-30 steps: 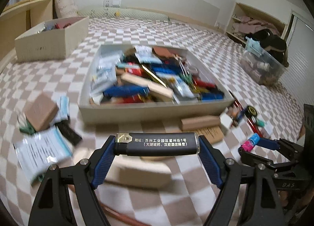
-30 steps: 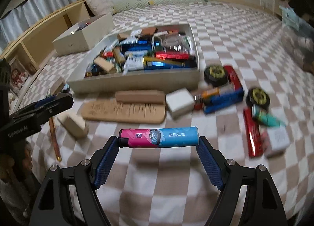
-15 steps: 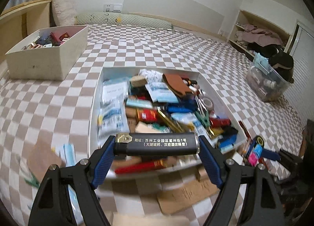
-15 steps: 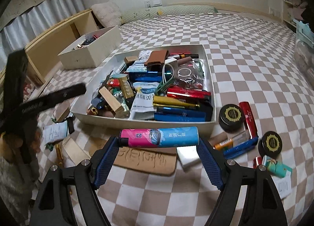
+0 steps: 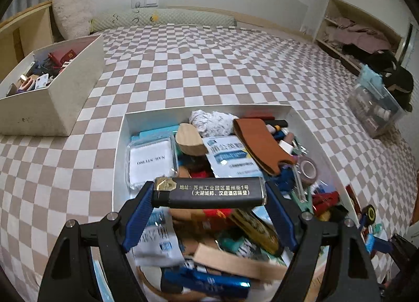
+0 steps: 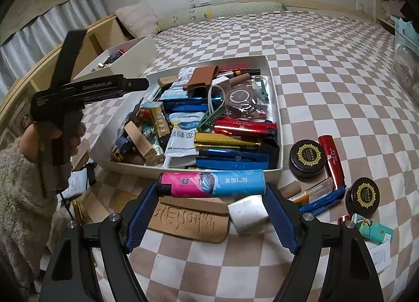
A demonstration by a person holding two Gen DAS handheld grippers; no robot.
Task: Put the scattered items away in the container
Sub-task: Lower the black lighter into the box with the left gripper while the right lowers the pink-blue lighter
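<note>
My left gripper (image 5: 209,194) is shut on a black lighter (image 5: 209,193) held crosswise over the middle of the white tray (image 5: 119,144), which is full of packets, pens and lighters. My right gripper (image 6: 212,184) is shut on a pink and blue lighter (image 6: 212,180), held just short of the tray's near wall (image 6: 146,171). The left gripper also shows in the right wrist view (image 6: 136,84), above the tray's left edge.
Loose items lie on the checked bedspread right of the tray: two black round tins (image 6: 305,155), a red tube (image 6: 331,159), a green box (image 6: 371,227). A tan pouch (image 6: 188,219) and silver block (image 6: 248,213) lie before the tray. A second box (image 5: 52,87) stands far left.
My left gripper has moved forward from the tray's near edge to over its middle, still holding the black lighter. My right gripper has moved closer to the tray with its lighter.
</note>
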